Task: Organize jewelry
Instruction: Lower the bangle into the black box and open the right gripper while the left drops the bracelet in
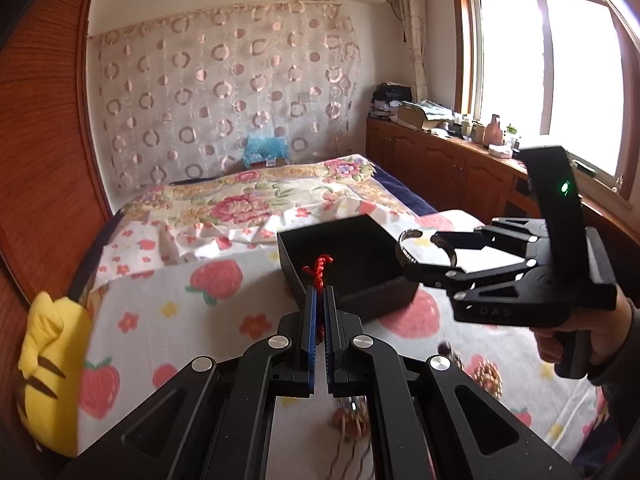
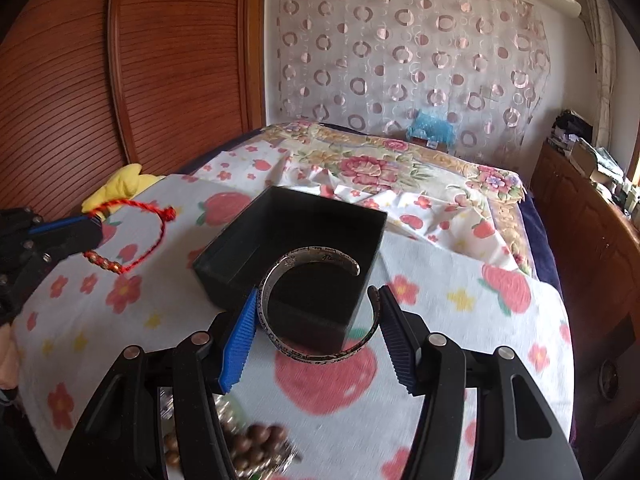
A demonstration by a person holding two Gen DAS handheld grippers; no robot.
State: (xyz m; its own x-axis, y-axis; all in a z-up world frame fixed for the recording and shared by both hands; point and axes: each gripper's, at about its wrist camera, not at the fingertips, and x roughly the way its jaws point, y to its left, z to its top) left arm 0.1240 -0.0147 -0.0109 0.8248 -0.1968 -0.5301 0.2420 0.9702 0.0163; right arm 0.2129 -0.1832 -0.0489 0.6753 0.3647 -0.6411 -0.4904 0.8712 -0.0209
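Note:
My left gripper [image 1: 320, 292] is shut on a red cord bracelet [image 1: 320, 268], held above the bed just short of an open black box [image 1: 372, 296]. In the right wrist view that left gripper [image 2: 96, 224] enters from the left, and the red bracelet [image 2: 160, 232] hangs from it with gold beads at its lower end. My right gripper [image 2: 319, 294] grips a silver cuff bangle [image 2: 320, 250] between its blue pads [image 2: 240, 340], over the near corner of the black box [image 2: 224, 276]. From the left wrist, the right gripper [image 1: 423, 253] and bangle [image 1: 402, 240] sit right of the box.
The box rests on a strawberry-print sheet [image 2: 460, 264] over the bed. Loose wooden beads [image 2: 260, 440] and other jewelry [image 1: 486, 376] lie near the bed's front edge. A yellow plush [image 1: 52, 372] is at the left, a wooden wardrobe [image 2: 180, 60] behind it, low cabinets [image 1: 440, 160] on the right.

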